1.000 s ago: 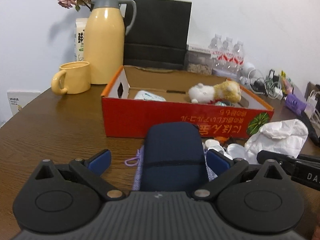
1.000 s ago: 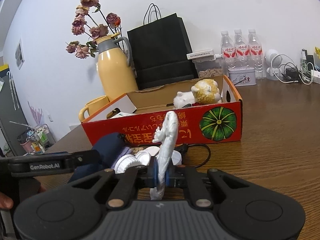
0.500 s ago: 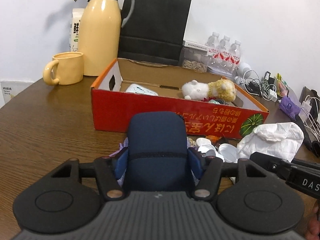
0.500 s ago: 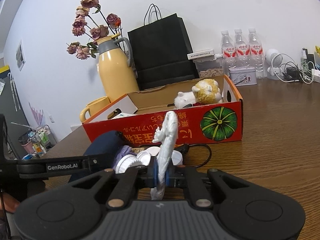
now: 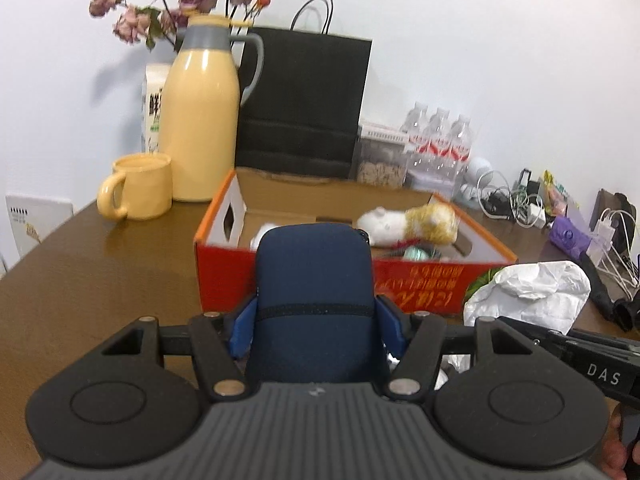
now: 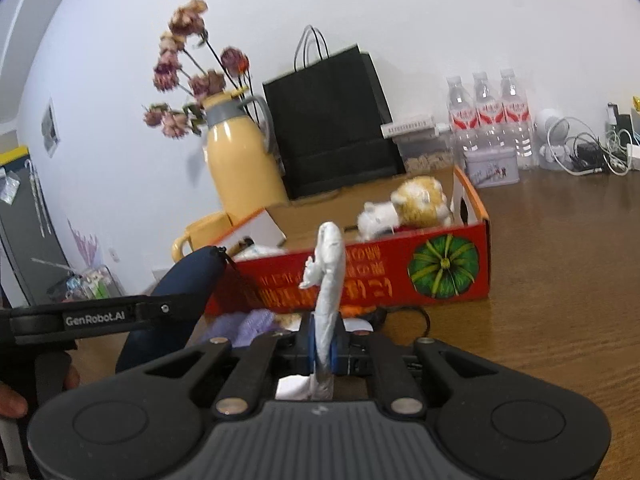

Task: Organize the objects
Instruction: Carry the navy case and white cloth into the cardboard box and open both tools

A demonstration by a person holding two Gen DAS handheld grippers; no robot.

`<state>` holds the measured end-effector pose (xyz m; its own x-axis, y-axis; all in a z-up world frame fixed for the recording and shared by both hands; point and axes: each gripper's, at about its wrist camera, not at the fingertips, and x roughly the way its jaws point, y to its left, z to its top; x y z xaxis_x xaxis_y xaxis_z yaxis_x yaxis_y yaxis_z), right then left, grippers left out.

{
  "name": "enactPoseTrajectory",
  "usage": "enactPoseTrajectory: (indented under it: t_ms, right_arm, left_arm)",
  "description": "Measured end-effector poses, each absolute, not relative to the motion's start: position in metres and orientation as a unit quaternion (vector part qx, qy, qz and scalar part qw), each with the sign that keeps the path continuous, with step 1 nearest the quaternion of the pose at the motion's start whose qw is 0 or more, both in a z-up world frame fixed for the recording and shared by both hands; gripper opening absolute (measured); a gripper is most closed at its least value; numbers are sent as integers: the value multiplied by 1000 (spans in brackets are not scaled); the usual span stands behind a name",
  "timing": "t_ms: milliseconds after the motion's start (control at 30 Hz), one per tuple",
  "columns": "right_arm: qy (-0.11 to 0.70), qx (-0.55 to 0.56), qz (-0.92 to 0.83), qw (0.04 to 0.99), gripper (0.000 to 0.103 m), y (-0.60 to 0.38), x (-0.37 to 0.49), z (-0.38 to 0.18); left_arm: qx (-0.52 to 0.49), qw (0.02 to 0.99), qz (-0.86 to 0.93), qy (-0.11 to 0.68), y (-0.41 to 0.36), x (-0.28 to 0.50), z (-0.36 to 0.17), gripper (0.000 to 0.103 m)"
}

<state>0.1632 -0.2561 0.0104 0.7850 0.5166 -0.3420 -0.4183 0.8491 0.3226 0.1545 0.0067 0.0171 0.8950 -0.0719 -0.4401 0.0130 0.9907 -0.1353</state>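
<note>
Left gripper (image 5: pixel 316 320) fingers clamped on navy pouch (image 5: pixel 314 280) above table, right gripper (image 6: pixel 322 346) fingers pinching white bag (image 6: pixel 328 280), both level.

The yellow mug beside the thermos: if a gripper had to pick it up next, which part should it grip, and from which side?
The yellow mug stands upright with its mouth open and its handle pointing left, away from the yellow thermos. Probably best to come down from above and pinch the rim wall on the handle side, where nothing crowds it. The thermos stands close on its right, so a sideways approach from there looks blocked.
</note>
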Motion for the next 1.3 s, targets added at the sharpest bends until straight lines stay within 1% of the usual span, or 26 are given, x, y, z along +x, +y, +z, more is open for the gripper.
enactPoseTrajectory:
  t_ms: [300,533,867,1033,1133,1167,1233,1267,1300]
  right_arm:
    - [189,159,270,931,6,-255,191,40]
    - [185,180,277,926,6,-235,243,55]
    - [223,204,257,918,6,-207,328,37]
    - [239,195,253,917,6,-206,346,25]
    - [245,191,248,918,6,-205,351,22]
    - [248,189,246,918,6,-205,353,21]
    - [259,176,235,920,10,-205,354,19]
    - [260,165,223,925,12,-204,353,19]
    - [259,148,210,931,17,-203,351,20]
  left_arm:
    - [-57,980,-7,192,1,186,48,63]
    - [-51,983,13,176,-2,225,59,63]
    - [-61,979,40,190,-3,310,48,63]
    - [-68,974,38,212,-1,337,36,63]
    - [-54,972,31,225,-4,343,30,63]
    - [-47,972,26,231,-5,343,28,64]
    - [-39,971,23,236,-7,342,25,72]
    - [-34,973,26,228,-8,339,25,92]
    - [-29,975,36,216,-10,335,26,103]
